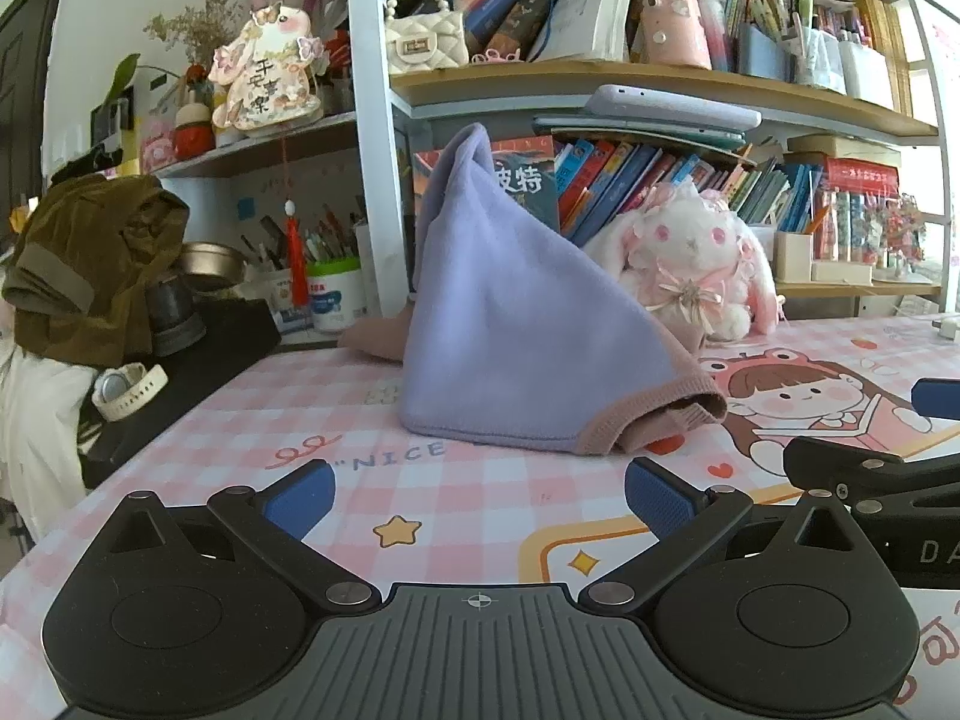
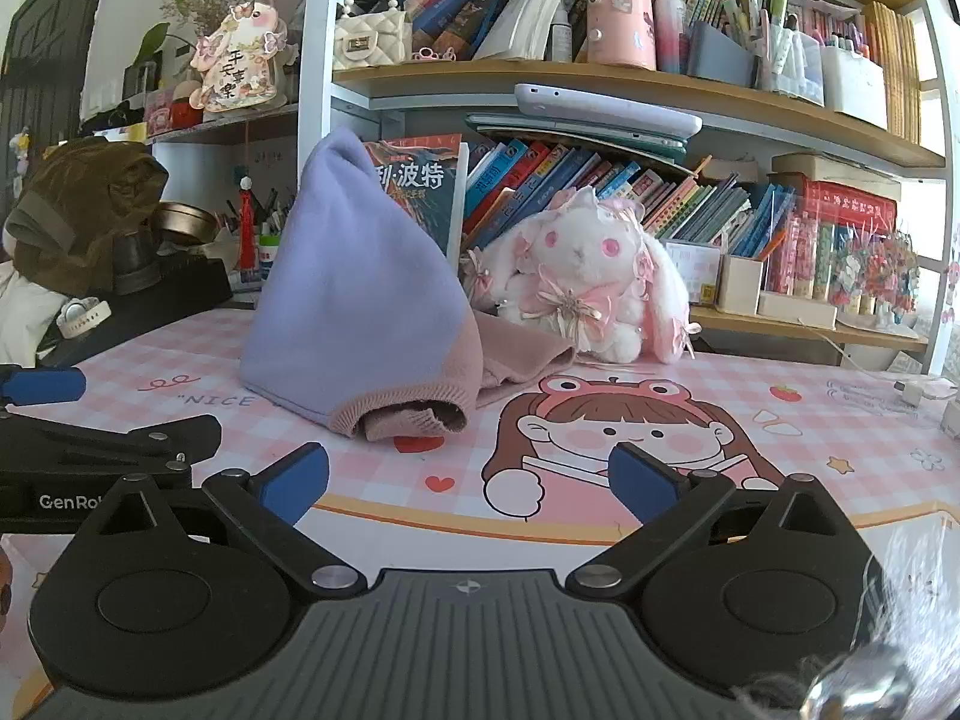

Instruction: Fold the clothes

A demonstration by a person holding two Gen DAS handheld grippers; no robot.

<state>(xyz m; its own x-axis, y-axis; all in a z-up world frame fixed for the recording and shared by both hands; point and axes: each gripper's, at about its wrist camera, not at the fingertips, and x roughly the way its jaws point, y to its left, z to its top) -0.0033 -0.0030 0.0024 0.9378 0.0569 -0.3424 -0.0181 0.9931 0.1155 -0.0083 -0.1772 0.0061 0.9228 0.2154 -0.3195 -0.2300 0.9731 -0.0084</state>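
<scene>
Lilac fleece garment (image 1: pixel 510 312) stands in a crumpled peak straight ahead of my left claw (image 1: pixel 480 501), a little beyond the fingertips, on the pink checked table mat (image 1: pixel 480 516). From my right claw (image 2: pixel 468 480) it sits ahead and to the left. Its dusty-pink ribbed cuff (image 2: pixel 408 414) lies nearest me, open end facing the right claw; more pink fabric trails flat behind the peak.

Both claws released, blue pads spread wide, grasping nothing. Each hovers low over the mat, side by side; the neighbour's black frame shows at the edge of each view.

Judgement: folding not yet begun; the piece first needs spreading flat. To do it well, I would take the ribbed cuff with the right claw and the lower lilac hem (image 1: pixel 480 438) with the left, pinching a single layer if possible, then draw the two apart until the peak collapses. Risk: grabbing both layers at the cuff would keep the bunching.

Beyond the garment, a white-and-pink plush rabbit (image 2: pixel 594 282) sits near it against the bookshelf (image 2: pixel 600 75); keep the spread cloth off it.
</scene>
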